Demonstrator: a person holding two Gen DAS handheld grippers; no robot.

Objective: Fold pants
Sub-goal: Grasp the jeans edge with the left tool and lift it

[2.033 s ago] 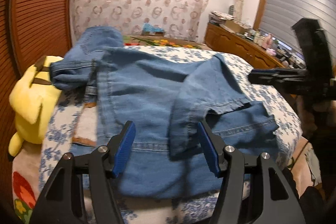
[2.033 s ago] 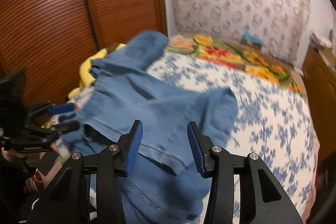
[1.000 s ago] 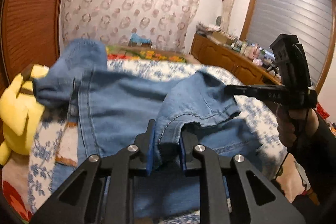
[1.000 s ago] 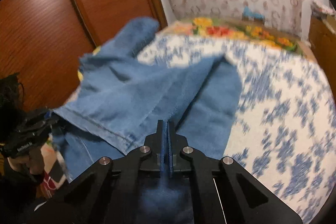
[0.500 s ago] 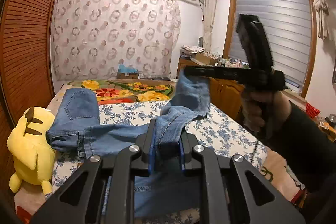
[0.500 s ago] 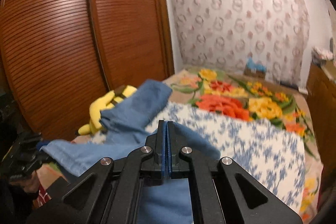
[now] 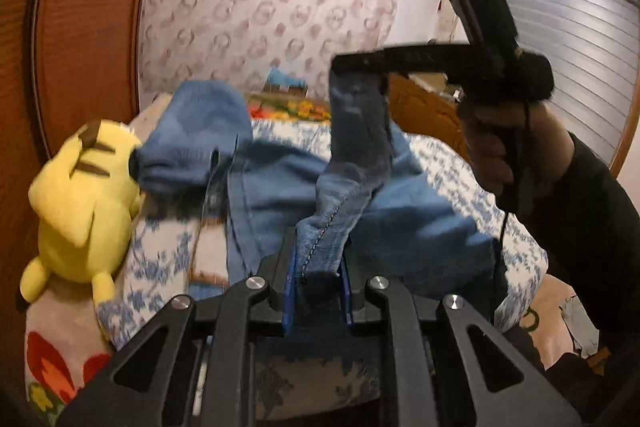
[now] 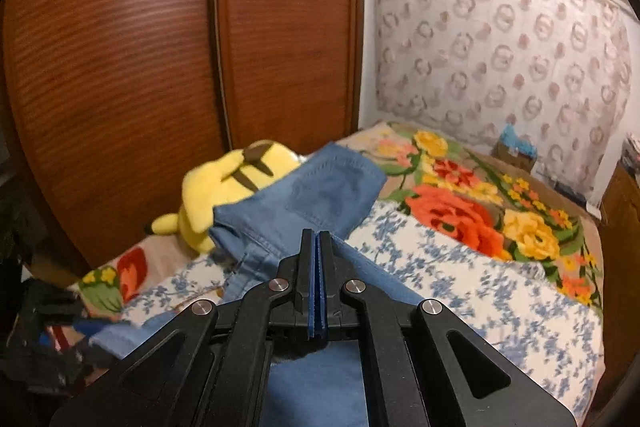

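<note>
Blue denim pants [image 7: 400, 227] lie spread over the flowered bed [image 7: 460, 163], their waist end bunched at the far left. My left gripper [image 7: 317, 267] is shut on a stitched hem of one leg. In the left wrist view, my right gripper [image 7: 340, 63] is raised at the upper right and shut on the same leg's end. The cloth hangs stretched between the two. In the right wrist view the right gripper [image 8: 318, 239] has its pads pressed together, with denim [image 8: 332, 191] below and beyond it. The left gripper [image 8: 52, 311] shows blurred at the lower left.
A yellow plush toy [image 7: 80, 203] lies at the bed's left edge against the wooden wardrobe doors [image 8: 160, 67]. A person's hand [image 7: 496, 147] and dark sleeve hold the right gripper. A wooden cabinet [image 7: 424, 111] stands beyond the bed's right side. A flowered blanket [image 8: 460, 211] covers the far end.
Both grippers, open two seconds ago, have shut on the folded-over leg. The right gripper has since risen and rolled, lifting the leg end off the bed; the left has shifted sideways.
</note>
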